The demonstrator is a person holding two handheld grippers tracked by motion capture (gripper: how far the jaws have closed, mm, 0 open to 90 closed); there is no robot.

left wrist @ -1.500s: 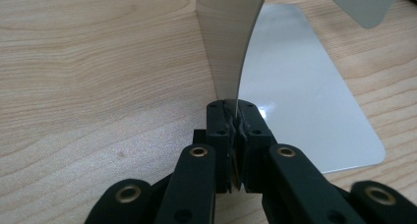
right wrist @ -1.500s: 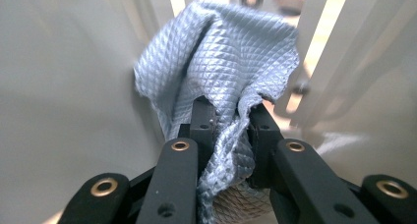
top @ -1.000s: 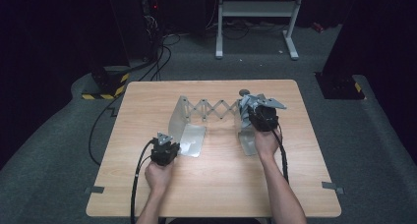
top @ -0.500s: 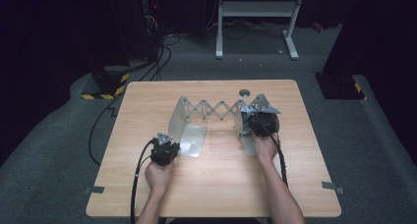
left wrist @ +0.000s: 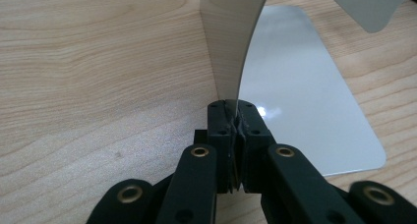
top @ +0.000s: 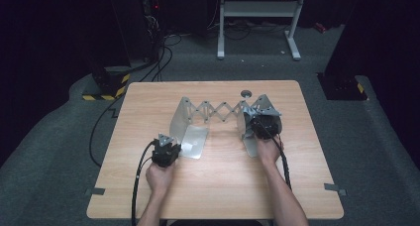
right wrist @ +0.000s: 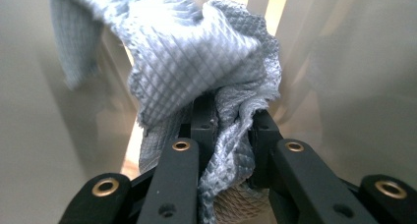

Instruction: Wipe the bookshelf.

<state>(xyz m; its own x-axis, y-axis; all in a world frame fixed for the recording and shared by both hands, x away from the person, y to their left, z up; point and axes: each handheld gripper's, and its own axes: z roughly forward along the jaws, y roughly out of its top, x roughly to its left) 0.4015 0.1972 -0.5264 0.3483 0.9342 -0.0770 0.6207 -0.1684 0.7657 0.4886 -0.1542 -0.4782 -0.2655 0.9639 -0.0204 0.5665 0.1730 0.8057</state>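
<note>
A metal folding rack (top: 223, 111) stands mid-table: two bent steel end plates joined by a scissor linkage. My left gripper (top: 167, 147) is shut on the near edge of the left end plate (top: 179, 118). In the left gripper view, that thin upright plate (left wrist: 231, 47) runs straight into the closed gripper (left wrist: 236, 113), with its flat foot (left wrist: 300, 86) lying to the right. My right gripper (top: 262, 125) is shut on a grey-blue waffle-weave cloth (right wrist: 196, 52). That gripper (right wrist: 228, 121) holds the cloth bunched against the right end plate (top: 266, 107), whose shiny surface (right wrist: 354, 62) is close around it.
A small round dark disc (top: 246, 93) lies on the wooden table (top: 218, 186) just behind the rack. Cables trail from both grippers toward the near edge. A white stand (top: 257, 10) and cables (top: 163, 42) are on the floor beyond the table.
My right gripper has slid with the cloth a little toward the near side along the right end plate. The left gripper and the rack have stayed put.
</note>
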